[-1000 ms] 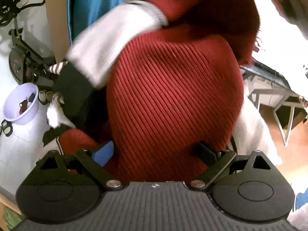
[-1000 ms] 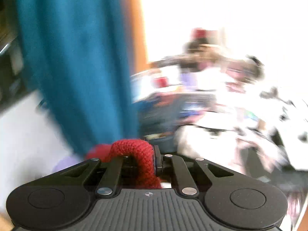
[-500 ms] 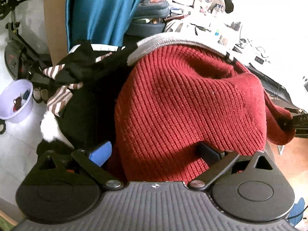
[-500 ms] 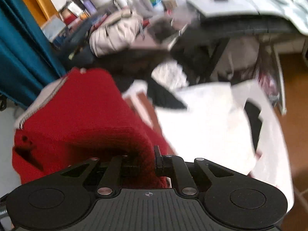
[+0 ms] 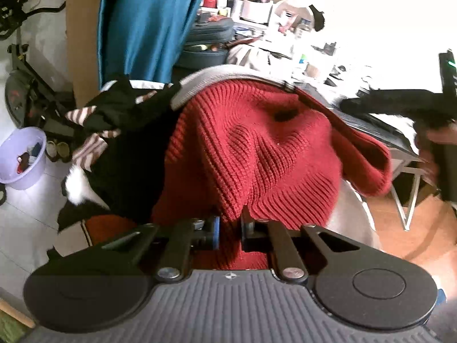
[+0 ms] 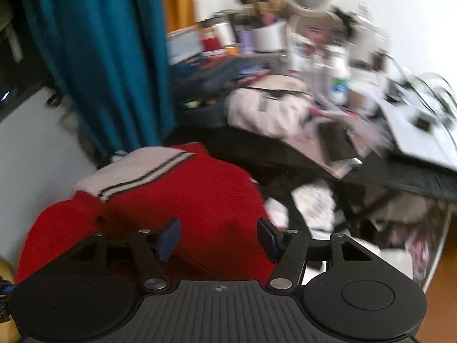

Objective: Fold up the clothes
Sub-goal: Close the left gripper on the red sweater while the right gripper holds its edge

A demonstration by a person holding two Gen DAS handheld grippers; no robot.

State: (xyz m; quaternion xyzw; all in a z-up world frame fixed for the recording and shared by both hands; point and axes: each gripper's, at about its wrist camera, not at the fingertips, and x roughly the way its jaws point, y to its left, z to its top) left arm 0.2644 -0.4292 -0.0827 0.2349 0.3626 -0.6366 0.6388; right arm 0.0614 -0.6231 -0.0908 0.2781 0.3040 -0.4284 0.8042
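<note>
In the left wrist view, the left gripper (image 5: 230, 230) is pinched narrow on a fold of a red ribbed knit sweater (image 5: 257, 154), whose cloth bunches up between the jaws and mounds away from the camera. The sweater's pale grey band (image 5: 211, 78) curves along its far edge, and one red part droops off to the right. A heap of black and striped clothes (image 5: 120, 131) lies just beside it on the left, a blue curtain (image 5: 148, 20) hangs behind, and a lilac basin (image 5: 21, 157) sits on the floor. In the right wrist view, which is blurred, the right gripper (image 6: 218, 238) stands wide with nothing between its jaws, poised just above the same red sweater (image 6: 182, 197); the white part with dark stripes (image 6: 137, 177) lies at the garment's far left, and a cluttered desk (image 6: 414, 131) fills the background. The sweater looks humped and rumpled, not flat or squared, so by my judgement the fold is unfinished: smoothing and neat stacking remain, and the black heap looks unfolded too.
</note>
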